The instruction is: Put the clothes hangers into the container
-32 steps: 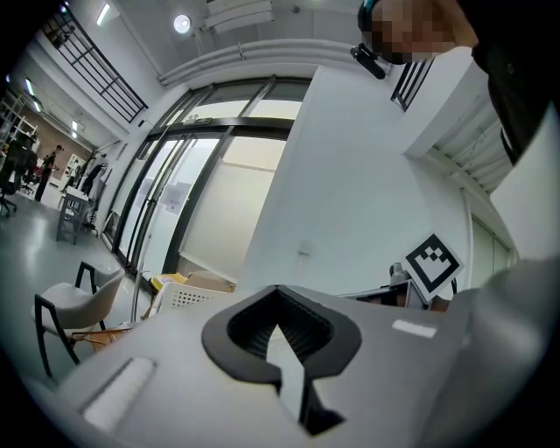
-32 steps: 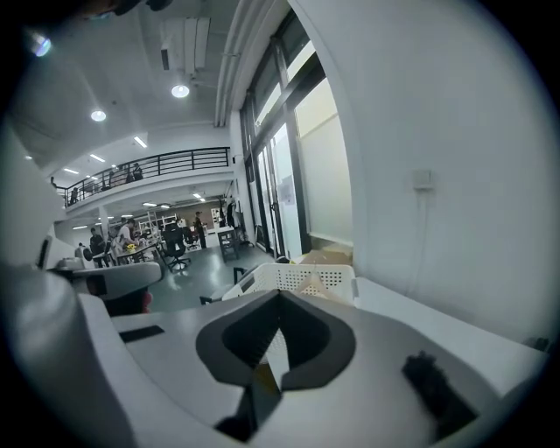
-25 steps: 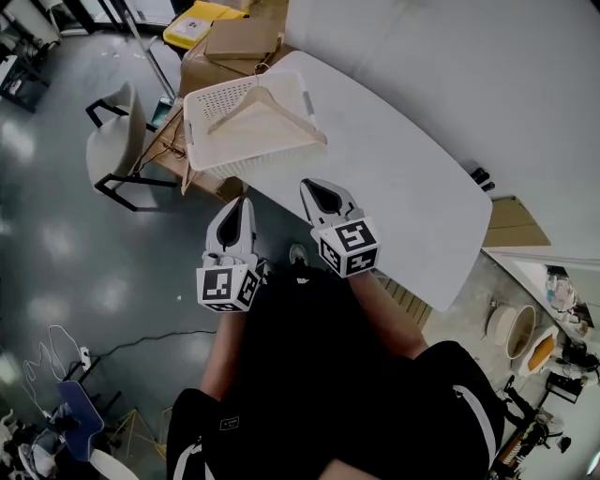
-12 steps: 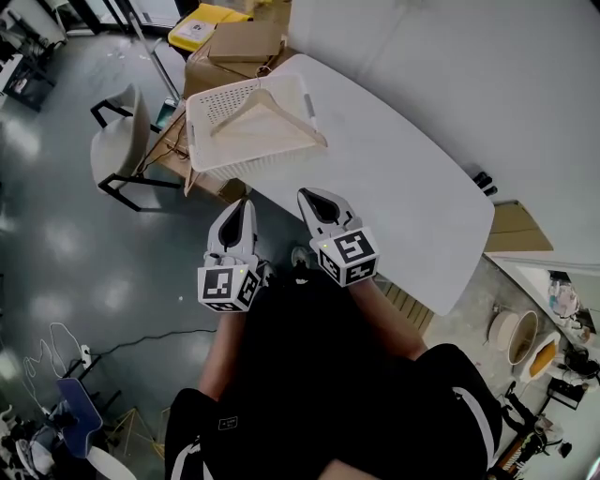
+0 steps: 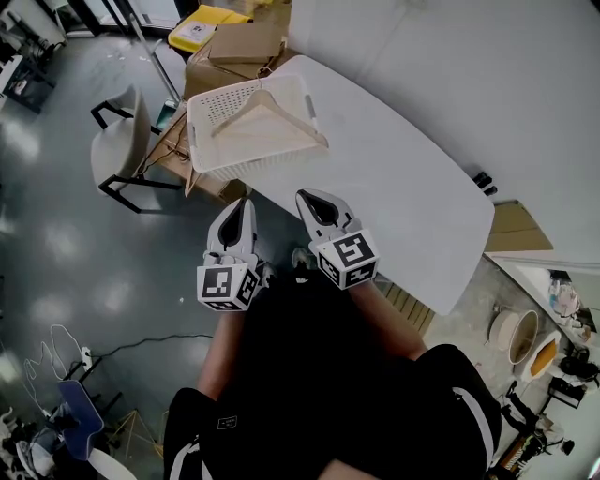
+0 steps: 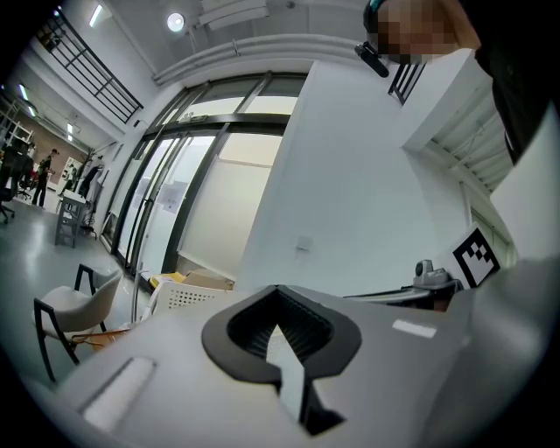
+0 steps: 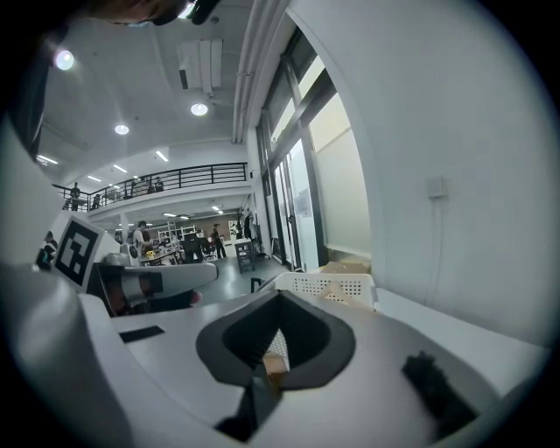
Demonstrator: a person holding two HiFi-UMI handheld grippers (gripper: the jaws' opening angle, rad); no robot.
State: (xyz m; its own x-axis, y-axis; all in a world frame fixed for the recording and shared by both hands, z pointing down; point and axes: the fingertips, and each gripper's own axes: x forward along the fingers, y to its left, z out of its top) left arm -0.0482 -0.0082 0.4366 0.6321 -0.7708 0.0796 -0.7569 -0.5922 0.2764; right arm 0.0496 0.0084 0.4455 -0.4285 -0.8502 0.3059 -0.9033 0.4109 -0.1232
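Note:
A wooden clothes hanger [image 5: 272,114] lies in the white perforated basket [image 5: 211,155] at the left end of the white table [image 5: 403,178]. Both grippers hang near the person's body, short of the table's near edge and apart from the basket. My left gripper [image 5: 240,206] is shut with nothing in it, and its pads meet at the tip [image 6: 278,293]. My right gripper [image 5: 319,199] is also shut and empty [image 7: 280,297]. The right gripper view looks over the jaws at the basket [image 7: 328,284] and a bit of the hanger [image 7: 337,296].
A white chair [image 5: 117,150] stands left of the basket. Cardboard boxes [image 5: 239,42] and a yellow item [image 5: 197,26] sit beyond it on the floor. A cable [image 5: 141,342] lies on the grey floor. A white wall runs along the table's far side.
The right gripper has edged slightly left and back toward the body. The left gripper, basket and hanger are as before.

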